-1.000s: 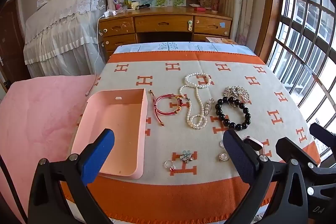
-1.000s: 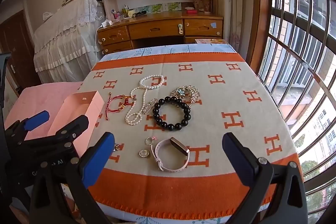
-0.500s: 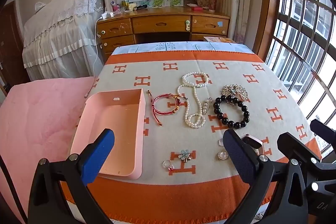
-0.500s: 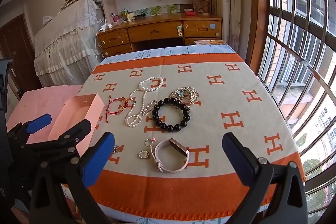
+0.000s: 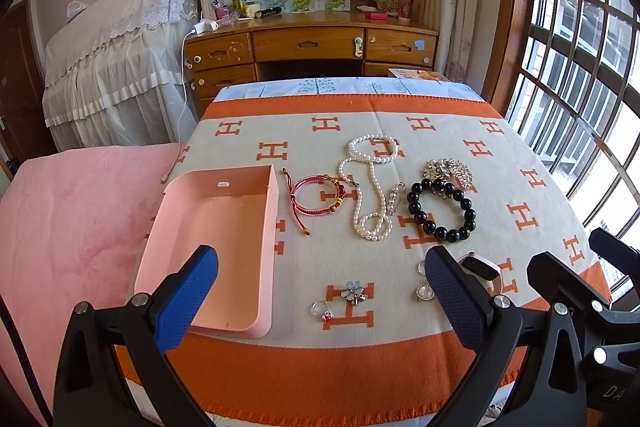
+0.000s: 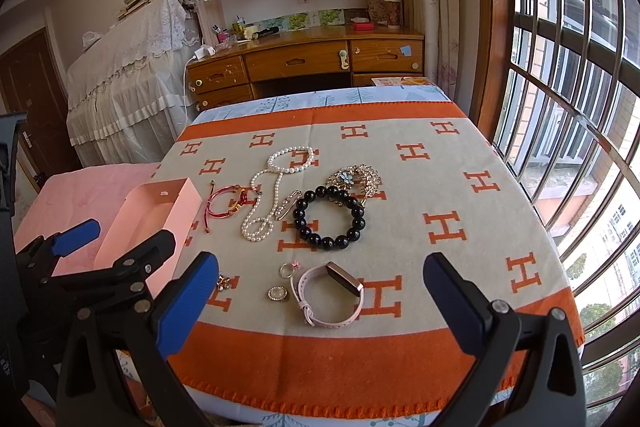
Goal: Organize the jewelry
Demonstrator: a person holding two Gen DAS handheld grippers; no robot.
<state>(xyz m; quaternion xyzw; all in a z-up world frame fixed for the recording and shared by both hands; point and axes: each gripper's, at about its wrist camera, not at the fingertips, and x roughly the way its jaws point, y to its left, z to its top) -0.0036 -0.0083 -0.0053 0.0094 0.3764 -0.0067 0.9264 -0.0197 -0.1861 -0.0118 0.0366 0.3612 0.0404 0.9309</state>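
Observation:
An empty pink box [image 5: 224, 227] sits at the table's left, also in the right wrist view [image 6: 152, 211]. Beside it lie a red cord bracelet [image 5: 316, 195], a pearl necklace [image 5: 370, 183], a black bead bracelet [image 5: 440, 211] and a silver brooch [image 5: 448, 169]. Nearer lie a flower charm [image 5: 353, 291], small rings and a pink watch [image 6: 332, 287]. My left gripper [image 5: 320, 301] is open and empty over the table's near edge. My right gripper [image 6: 320, 301] is open and empty, near the watch.
The table carries an orange and beige H-pattern blanket [image 5: 520, 187]. A pink bed cover [image 5: 72, 219] lies to the left. A wooden desk [image 5: 312, 47] with shelves stands behind, and a barred window [image 6: 568, 87] is on the right.
Both views have shifted only slightly; the grippers stay open and no jewelry has moved.

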